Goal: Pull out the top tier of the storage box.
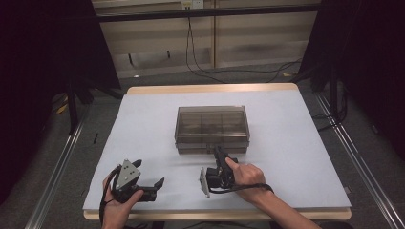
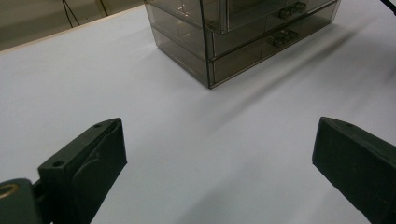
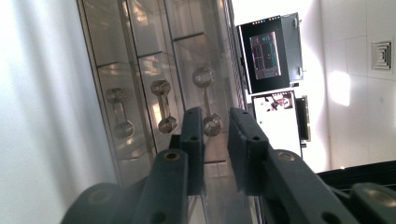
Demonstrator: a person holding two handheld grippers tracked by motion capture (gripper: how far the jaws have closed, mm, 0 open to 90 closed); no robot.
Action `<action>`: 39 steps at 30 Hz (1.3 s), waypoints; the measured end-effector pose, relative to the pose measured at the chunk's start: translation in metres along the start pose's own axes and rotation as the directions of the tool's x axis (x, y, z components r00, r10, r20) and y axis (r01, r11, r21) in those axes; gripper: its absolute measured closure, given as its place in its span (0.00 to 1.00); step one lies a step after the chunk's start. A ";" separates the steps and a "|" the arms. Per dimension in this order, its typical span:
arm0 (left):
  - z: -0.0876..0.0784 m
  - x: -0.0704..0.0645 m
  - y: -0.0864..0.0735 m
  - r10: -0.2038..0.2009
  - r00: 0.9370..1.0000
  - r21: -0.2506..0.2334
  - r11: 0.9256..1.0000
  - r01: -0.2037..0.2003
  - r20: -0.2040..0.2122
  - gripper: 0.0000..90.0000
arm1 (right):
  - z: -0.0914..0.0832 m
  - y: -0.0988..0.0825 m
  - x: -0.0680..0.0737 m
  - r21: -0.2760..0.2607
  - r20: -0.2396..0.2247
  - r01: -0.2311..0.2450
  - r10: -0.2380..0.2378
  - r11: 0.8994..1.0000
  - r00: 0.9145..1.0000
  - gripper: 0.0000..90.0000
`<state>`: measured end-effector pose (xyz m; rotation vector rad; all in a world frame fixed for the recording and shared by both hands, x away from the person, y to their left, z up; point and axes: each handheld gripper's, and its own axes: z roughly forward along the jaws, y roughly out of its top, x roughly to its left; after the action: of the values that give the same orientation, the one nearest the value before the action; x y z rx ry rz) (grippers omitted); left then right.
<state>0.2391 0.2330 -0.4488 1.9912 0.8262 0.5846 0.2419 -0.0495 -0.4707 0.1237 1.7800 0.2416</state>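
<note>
Left tool (image 1: 143,175) is sitting nearest me at the table's (image 1: 296,143) front-left edge, jaws spread wide and holding nothing, well apart from the smoky clear drawer cabinet (image 1: 212,125). Its own view is looking across bare white cover toward the cabinet's corner (image 2: 208,70).

Right tool (image 1: 218,151) is rolled on its side and reaching the cabinet's front face. Its jaws are standing narrowly parted, gripping nothing yet, with one dumbbell-shaped drawer handle (image 3: 205,100) running into the gap between them; two more handles are lying just beside, to the left in that view.

I am judging the step as taking that handle to draw a drawer. To do it well, I am planning to centre the handle's bar between the jaws, close squarely, then pull straight out, keeping the left tool ready to steady the cabinet if it slides.
</note>
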 end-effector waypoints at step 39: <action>0.001 0.000 0.000 0.010 1.000 0.009 1.000 -0.010 0.004 0.03 | 0.001 -0.036 -0.060 -0.093 -0.505 -0.617 0.497 0.782 0.706 0.60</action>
<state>0.2398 0.2324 -0.4493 2.0051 0.8184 0.5829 0.2581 -0.0968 -0.4216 0.4647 2.1199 1.0236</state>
